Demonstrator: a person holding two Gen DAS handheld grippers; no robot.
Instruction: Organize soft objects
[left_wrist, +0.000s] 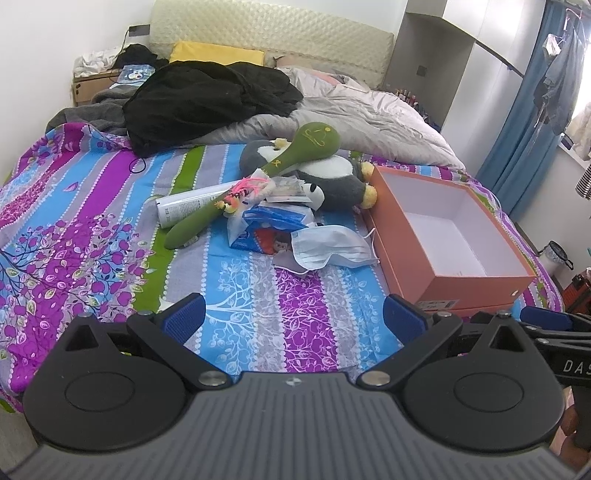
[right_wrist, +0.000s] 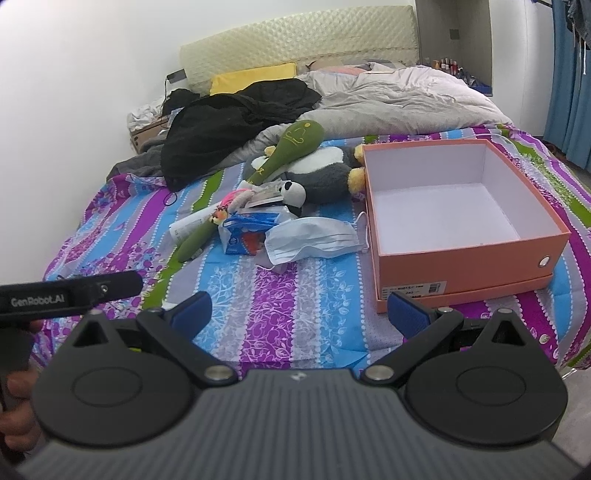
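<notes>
A heap of items lies mid-bed: a grey and white plush penguin (left_wrist: 332, 177) (right_wrist: 321, 173), a long green plush mallet (left_wrist: 280, 162) (right_wrist: 280, 151) across it, a small panda toy (left_wrist: 314, 194) (right_wrist: 293, 192), a blue snack packet (left_wrist: 266, 229) (right_wrist: 245, 230), a white tube (left_wrist: 184, 205) (right_wrist: 188, 221) and a pale blue face mask (left_wrist: 328, 249) (right_wrist: 314, 238). An open orange box (left_wrist: 476, 286) (right_wrist: 465, 269) with a white empty inside stands to the right. My left gripper (left_wrist: 293, 317) and right gripper (right_wrist: 299, 314) are both open and empty, above the near bedsheet, well short of the heap.
A black garment (left_wrist: 207, 99) (right_wrist: 229, 129), grey duvet (left_wrist: 369, 114) (right_wrist: 406, 99) and yellow pillow (left_wrist: 218, 51) (right_wrist: 255, 77) fill the far bed. The striped floral sheet (left_wrist: 92, 236) (right_wrist: 258, 295) spreads in front. Blue curtains (left_wrist: 524, 122) hang at right. The left gripper's body (right_wrist: 66, 295) shows at the right view's left edge.
</notes>
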